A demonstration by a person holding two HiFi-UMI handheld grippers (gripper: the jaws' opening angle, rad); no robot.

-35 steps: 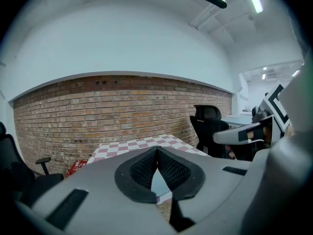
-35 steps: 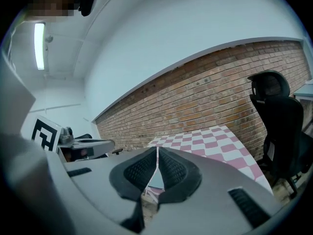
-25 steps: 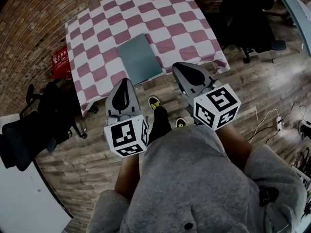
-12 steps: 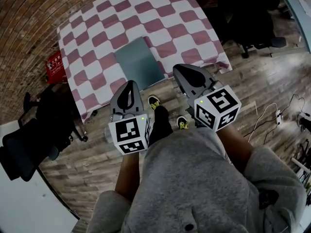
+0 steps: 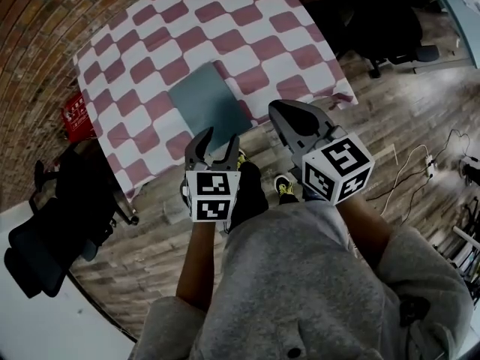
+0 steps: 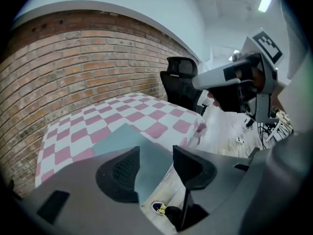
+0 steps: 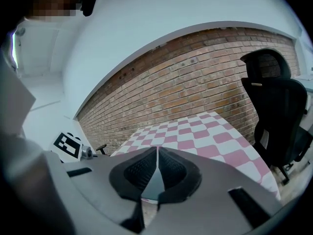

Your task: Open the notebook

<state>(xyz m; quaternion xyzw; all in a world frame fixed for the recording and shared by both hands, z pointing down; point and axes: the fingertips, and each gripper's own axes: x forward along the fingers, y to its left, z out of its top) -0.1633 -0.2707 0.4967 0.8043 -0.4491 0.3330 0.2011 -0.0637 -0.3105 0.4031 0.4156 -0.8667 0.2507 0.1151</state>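
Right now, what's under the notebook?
The closed grey notebook lies flat on the red-and-white checked tablecloth, near its front edge. Whatever the cloth covers, and the patch directly beneath the notebook, cannot be seen.

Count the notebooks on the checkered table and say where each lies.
1. The notebook lies closed on the checkered tablecloth, near the edge closest to the person. No other shows in any view; the head view crops the far edge.

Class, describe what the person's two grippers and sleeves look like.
The left gripper and right gripper are grey, tapered shells with black ribbed pads. Each carries a white cube printed with black square markers. The sleeves are grey sweatshirt fabric.
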